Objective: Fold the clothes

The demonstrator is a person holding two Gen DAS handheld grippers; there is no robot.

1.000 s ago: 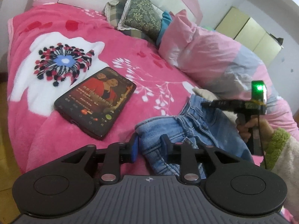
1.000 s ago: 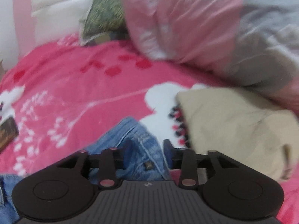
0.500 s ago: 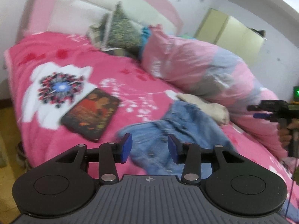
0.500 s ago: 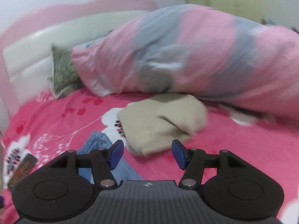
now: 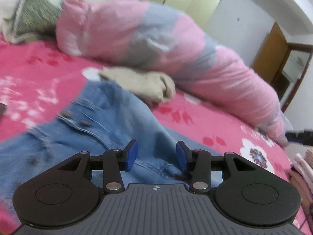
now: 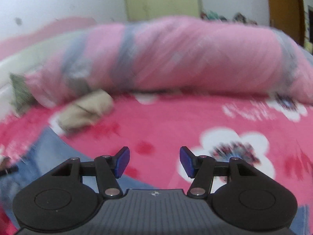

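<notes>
Your left gripper (image 5: pixel 156 154) and right gripper (image 6: pixel 154 161) both stand apart, empty, their jaws having just opened; the jeans (image 5: pixel 109 121) lie spread on the bed (image 6: pixel 176 129), likely released for the next fold

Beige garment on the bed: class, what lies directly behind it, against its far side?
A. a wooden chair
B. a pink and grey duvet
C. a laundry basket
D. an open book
B: the folded beige garment lies on the pink floral blanket right against the rolled pink and grey duvet, beside the blue jeans.
</notes>
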